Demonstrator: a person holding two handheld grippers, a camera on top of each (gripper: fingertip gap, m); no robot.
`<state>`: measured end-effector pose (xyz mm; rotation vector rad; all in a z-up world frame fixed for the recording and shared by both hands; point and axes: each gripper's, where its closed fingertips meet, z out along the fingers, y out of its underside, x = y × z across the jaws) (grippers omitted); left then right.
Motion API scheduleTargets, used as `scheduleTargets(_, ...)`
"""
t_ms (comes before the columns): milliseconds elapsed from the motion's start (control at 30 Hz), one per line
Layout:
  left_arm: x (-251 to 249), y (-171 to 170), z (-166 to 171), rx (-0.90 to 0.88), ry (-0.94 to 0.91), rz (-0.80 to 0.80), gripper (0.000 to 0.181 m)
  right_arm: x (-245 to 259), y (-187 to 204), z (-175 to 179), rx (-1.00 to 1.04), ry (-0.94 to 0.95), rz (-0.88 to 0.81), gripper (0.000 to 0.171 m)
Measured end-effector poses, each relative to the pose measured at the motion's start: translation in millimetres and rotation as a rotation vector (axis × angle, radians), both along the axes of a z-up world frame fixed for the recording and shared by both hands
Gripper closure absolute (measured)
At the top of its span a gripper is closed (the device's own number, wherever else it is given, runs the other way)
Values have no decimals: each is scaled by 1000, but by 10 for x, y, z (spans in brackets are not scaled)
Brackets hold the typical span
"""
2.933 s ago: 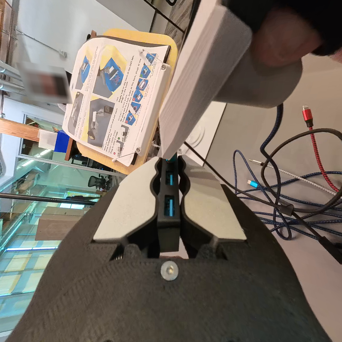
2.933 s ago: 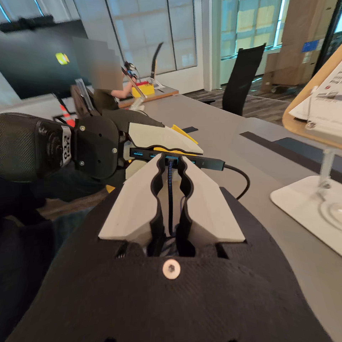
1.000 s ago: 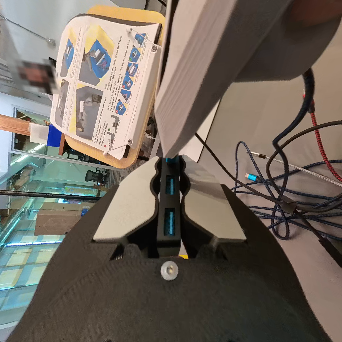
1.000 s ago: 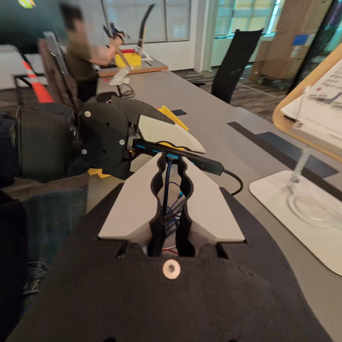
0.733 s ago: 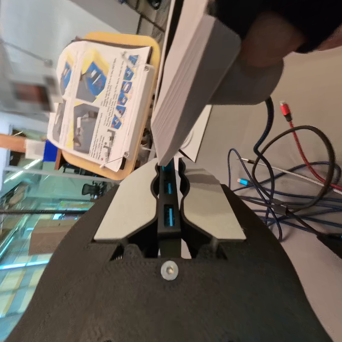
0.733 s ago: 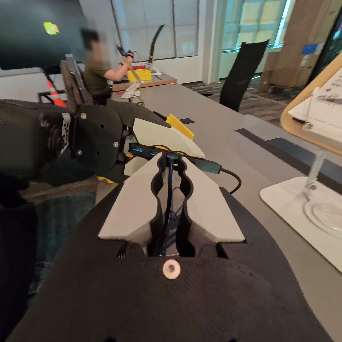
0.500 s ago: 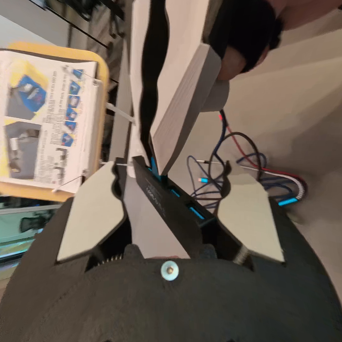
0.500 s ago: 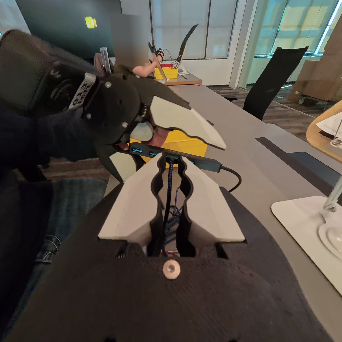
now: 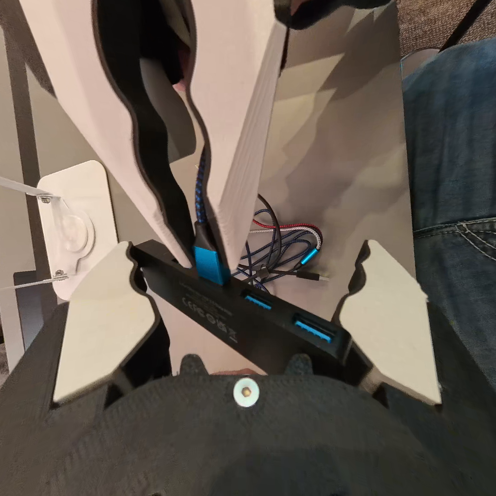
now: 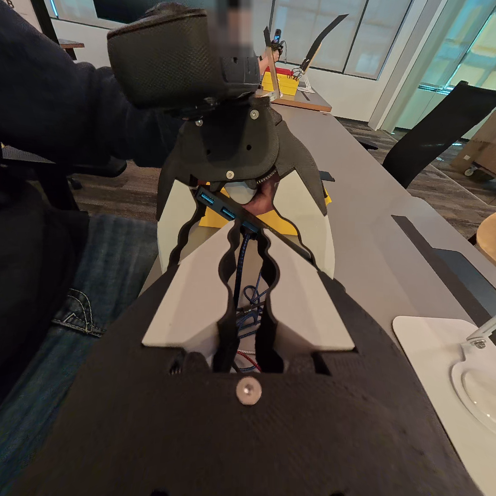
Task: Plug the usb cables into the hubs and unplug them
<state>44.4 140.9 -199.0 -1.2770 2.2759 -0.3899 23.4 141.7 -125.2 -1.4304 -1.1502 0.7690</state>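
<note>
Wide open now goes the left claw (image 9: 245, 271), which a moment ago was clamped along the black hub (image 9: 241, 308); its two fingers stand well apart on either side and the hub slants loose between them, tail end near the claw's base. Whether anything still supports it there, I cannot tell. The right claw (image 9: 208, 257) is pinched tight on the blue plug (image 9: 210, 264), and that plug sits in the hub's port, the braided blue cable (image 9: 200, 188) running back between the fingers. Below the hub, the spare cables (image 9: 284, 252) lie tangled on the grey worktop (image 9: 349, 161). By the look of it the hub is light, stiff and smooth-sided, so it may swing on the plug. Best hold: the hub's long flat sides, clear of the ports; the plug by its rigid blue shell, never the soft braid.
</note>
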Motion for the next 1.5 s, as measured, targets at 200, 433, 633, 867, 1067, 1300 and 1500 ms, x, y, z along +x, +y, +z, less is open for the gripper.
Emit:
scheduleTargets(200,81,17,-15,-22,-74,53,41,31,13,-40,-24,17,-1,160)
scheduleTargets(433,112,120,-18,41,-106,117,45,50,49,-70,-44,-6,-30,160)
scheduleTargets(633,134,281,24,101,-158,217,50,65,143,-70,-31,-41,-133,160)
scheduleTargets(867,93,413,95,125,-216,314,77,87,208,-39,-46,-32,-186,160)
scheduleTargets(1067,59,205,-24,38,-164,205,34,15,84,-104,4,-37,-75,160)
scheduleTargets(1300,34,-40,33,-111,-116,40,34,-38,-3,-85,44,-54,4,161)
scheduleTargets(1500,-22,137,-78,-92,-64,129,35,68,146,-164,-3,-35,-49,160)
